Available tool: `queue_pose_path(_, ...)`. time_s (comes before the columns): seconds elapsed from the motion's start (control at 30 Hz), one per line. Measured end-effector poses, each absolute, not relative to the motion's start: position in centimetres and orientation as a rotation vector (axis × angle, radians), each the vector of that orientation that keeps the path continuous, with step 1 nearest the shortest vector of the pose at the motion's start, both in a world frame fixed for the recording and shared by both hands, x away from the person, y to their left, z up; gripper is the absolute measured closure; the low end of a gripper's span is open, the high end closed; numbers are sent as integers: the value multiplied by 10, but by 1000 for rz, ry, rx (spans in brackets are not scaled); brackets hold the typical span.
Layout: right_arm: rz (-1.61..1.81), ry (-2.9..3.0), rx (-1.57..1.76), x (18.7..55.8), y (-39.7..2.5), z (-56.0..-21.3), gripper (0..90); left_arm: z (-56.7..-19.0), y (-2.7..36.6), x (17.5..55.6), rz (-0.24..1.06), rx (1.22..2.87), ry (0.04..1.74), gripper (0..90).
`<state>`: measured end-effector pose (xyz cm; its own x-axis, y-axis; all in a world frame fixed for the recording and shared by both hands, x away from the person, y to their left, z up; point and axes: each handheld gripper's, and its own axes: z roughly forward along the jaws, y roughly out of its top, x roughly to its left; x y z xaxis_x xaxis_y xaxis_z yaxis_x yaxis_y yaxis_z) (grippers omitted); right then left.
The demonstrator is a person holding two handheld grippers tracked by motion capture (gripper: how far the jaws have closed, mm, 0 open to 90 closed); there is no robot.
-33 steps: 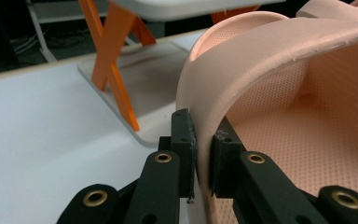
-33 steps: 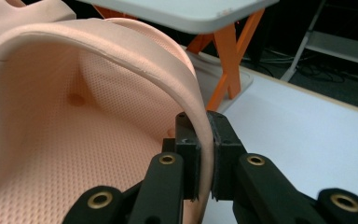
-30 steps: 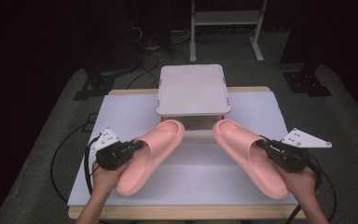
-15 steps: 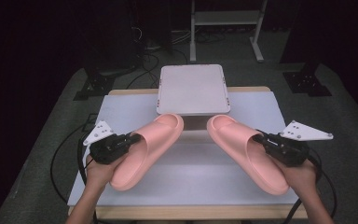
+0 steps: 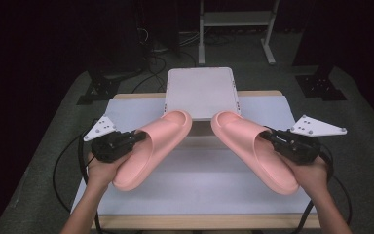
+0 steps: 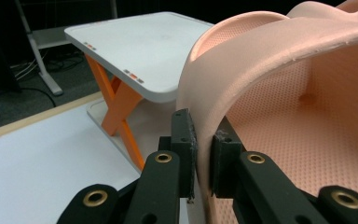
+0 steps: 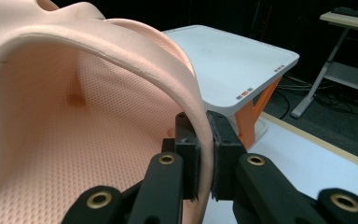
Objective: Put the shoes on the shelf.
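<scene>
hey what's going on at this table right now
A person holds a hand-held gripper in each hand. The left gripper is clamped on the strap edge of one pink foam slide sandal, and the right gripper is clamped on the matching pink sandal. Both toes point toward a small white platform on orange crossed legs at the table's far side.

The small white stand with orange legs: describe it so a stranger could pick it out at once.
Start at the white-covered table and look to the middle of its far edge. There the stand rises between the toes of two pink slippers. It alone is a flat, white, rounded-corner platform on crossed orange legs.
</scene>
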<state>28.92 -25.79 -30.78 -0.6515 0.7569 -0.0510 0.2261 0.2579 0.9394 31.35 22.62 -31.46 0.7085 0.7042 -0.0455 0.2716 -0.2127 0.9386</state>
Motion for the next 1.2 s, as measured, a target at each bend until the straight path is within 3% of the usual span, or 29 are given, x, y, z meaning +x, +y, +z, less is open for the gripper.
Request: queue_pose_path(1.2,1344,2018,925,353,-238,-280,836,-289,220,376,500,1772,848,826)
